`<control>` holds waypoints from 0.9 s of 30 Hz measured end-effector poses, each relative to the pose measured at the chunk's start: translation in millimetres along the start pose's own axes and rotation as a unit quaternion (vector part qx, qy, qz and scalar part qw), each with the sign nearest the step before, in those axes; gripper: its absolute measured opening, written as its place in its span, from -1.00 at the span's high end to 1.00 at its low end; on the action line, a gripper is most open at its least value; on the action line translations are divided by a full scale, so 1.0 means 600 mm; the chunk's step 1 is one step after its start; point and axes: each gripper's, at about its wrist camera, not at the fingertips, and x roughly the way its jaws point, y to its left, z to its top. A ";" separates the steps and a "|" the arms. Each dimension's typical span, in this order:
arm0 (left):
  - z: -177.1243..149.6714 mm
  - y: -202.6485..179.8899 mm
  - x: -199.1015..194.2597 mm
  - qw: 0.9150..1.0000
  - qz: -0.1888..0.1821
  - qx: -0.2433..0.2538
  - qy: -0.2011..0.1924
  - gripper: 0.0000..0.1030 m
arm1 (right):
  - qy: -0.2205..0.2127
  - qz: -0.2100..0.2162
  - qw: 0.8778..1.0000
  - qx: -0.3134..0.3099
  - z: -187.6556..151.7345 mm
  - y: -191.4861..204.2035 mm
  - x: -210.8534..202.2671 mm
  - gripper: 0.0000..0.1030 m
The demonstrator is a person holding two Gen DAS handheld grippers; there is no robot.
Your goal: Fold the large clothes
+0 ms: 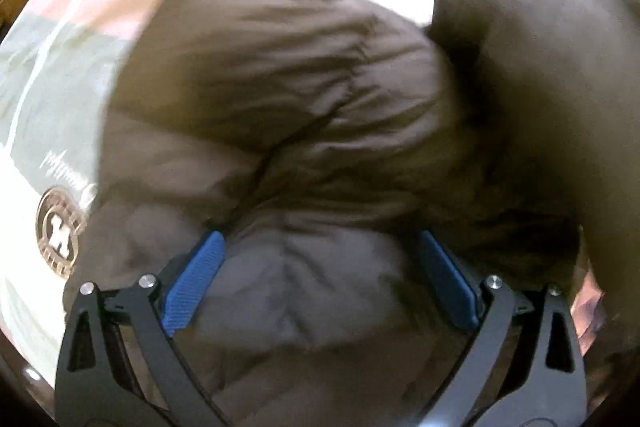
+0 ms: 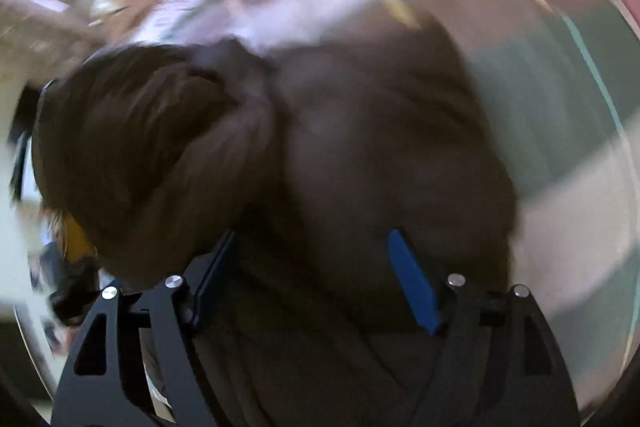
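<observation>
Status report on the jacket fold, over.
Left claw open, right claw open, both over the puffy brown quilted jacket. Jacket bunched on the pale patterned bedcover. Nothing held. View blurred.

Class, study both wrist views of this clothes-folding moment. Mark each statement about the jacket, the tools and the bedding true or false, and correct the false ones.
1. The garment is a brown puffer jacket. True.
2. The left tool is clamped shut on a sleeve. False: its jaws stand wide apart over the jacket.
3. The jacket lies on patterned bedding. True.
4. The right tool grips a blue towel. False: its jaws are open above the jacket; only its pads are blue.
5. A round emblem shows on the bedding left of the jacket. True.
</observation>
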 end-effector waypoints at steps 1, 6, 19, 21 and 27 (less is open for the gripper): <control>-0.002 0.010 -0.016 1.000 -0.008 -0.011 -0.005 -0.92 | 0.006 0.004 1.000 0.019 -0.007 -0.013 0.003 -0.55; 0.008 0.032 -0.075 0.994 -0.087 -0.069 -0.025 -0.92 | 0.018 0.161 0.982 0.099 -0.010 -0.006 -0.005 -0.65; 0.042 -0.229 -0.052 0.992 -0.127 0.012 0.016 0.02 | 0.083 0.259 0.958 0.087 0.088 0.237 0.087 0.77; 0.029 -0.235 -0.039 0.992 -0.120 0.036 0.032 0.67 | 0.055 0.251 0.964 0.063 0.075 0.230 0.068 0.97; -0.063 -0.173 -0.003 0.995 -0.064 0.059 0.057 0.76 | 0.107 0.076 0.989 0.068 -0.024 0.117 0.102 1.00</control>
